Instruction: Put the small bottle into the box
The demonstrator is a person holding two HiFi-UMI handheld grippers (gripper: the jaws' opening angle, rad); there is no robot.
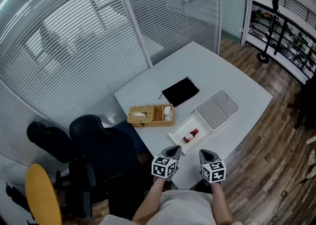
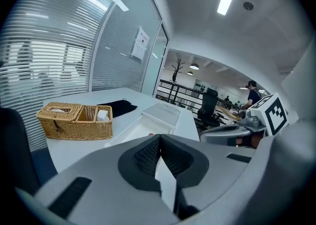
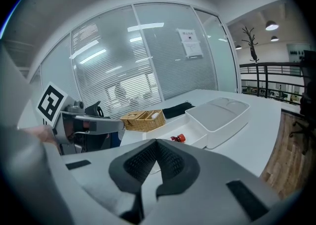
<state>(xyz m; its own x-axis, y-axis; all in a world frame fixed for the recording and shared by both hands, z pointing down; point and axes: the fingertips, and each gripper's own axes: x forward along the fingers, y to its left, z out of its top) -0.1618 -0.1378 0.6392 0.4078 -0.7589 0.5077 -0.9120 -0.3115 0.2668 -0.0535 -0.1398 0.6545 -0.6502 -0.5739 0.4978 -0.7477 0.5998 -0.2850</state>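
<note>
A white tabletop [image 1: 232, 78] seen from above. Near its front edge lies an open white box [image 1: 178, 131]. The small bottle [image 1: 191, 135], red-brown with a red cap, lies on its side inside the box. The box's lid [image 1: 216, 109] rests right at the box's far end. Left of the box stands a wicker basket [image 1: 148, 116], and beyond it lies a black pouch [image 1: 180, 91]. The left hand-held gripper [image 1: 172, 151] and right hand-held gripper [image 1: 207, 155] hover side by side at the front edge, just short of the box. Both have their jaws closed together, with nothing between them.
</note>
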